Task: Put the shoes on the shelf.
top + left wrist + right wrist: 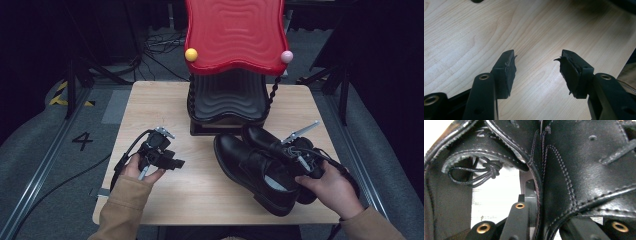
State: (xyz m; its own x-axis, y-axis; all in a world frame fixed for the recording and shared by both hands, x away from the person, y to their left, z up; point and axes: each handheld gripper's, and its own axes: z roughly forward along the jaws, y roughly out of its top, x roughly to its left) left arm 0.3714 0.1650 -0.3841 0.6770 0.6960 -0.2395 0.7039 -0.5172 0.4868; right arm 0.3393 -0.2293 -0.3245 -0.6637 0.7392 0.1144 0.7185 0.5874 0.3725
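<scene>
Two black leather shoes stand side by side on the wooden table [200, 195], the nearer one [240, 162] at the left and the other [260, 136] behind it. My right gripper [292, 159] reaches into them from the right. In the right gripper view its jaws clamp the adjoining collar walls [554, 177] of both shoes, one jaw inside the shoe with the knotted lace [484, 172]. My left gripper [175, 163] is held low over the table's left half. Its jaws [537, 67] stand open over bare wood with nothing between them.
A stand with a red wavy top panel [235, 35] and a black wavy shelf [227, 100] rises at the table's far middle, just behind the shoes. Cables lie on the floor beyond. The floor at the left bears a painted 4 [82, 141].
</scene>
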